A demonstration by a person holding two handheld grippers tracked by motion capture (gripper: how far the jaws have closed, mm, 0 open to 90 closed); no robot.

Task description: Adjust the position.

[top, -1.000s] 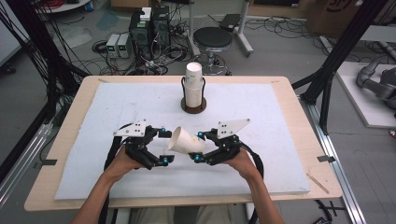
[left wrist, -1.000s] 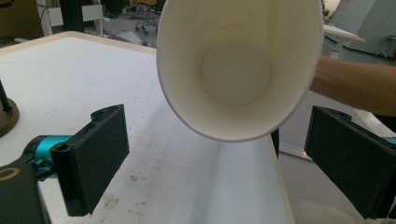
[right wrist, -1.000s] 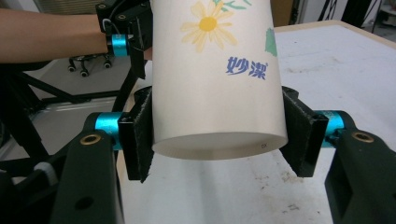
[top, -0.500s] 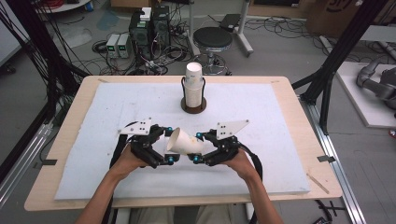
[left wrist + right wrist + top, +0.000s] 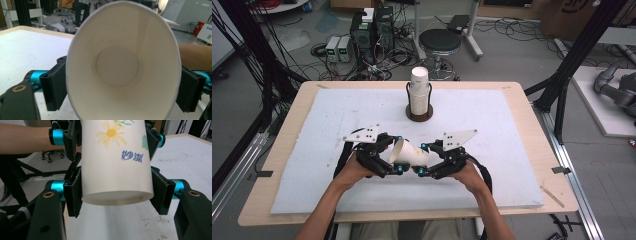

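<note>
White padding covers the wooden counter, with cable clutter, power boxes and a round stool on the floor beyond it. At the far middle of the pad, a stack of paper cups stands upright in a dark wire holder.

Near the person's edge, a single paper cup is held on its side, clear of the pad, between both tools. The right gripper pinches the narrow base end, a pad pressed on either side of the flower-printed wall. The left gripper has its jaws set against the outside of the wide mouth; the rim looks slightly oval there, which suggests real pressure.

Thin, empty paper like this should be very light, easily crushed and a little slick. The base end, stiffened by its bottom disc, is probably the safer hold; the open rim likely buckles under any firm squeeze.
</note>
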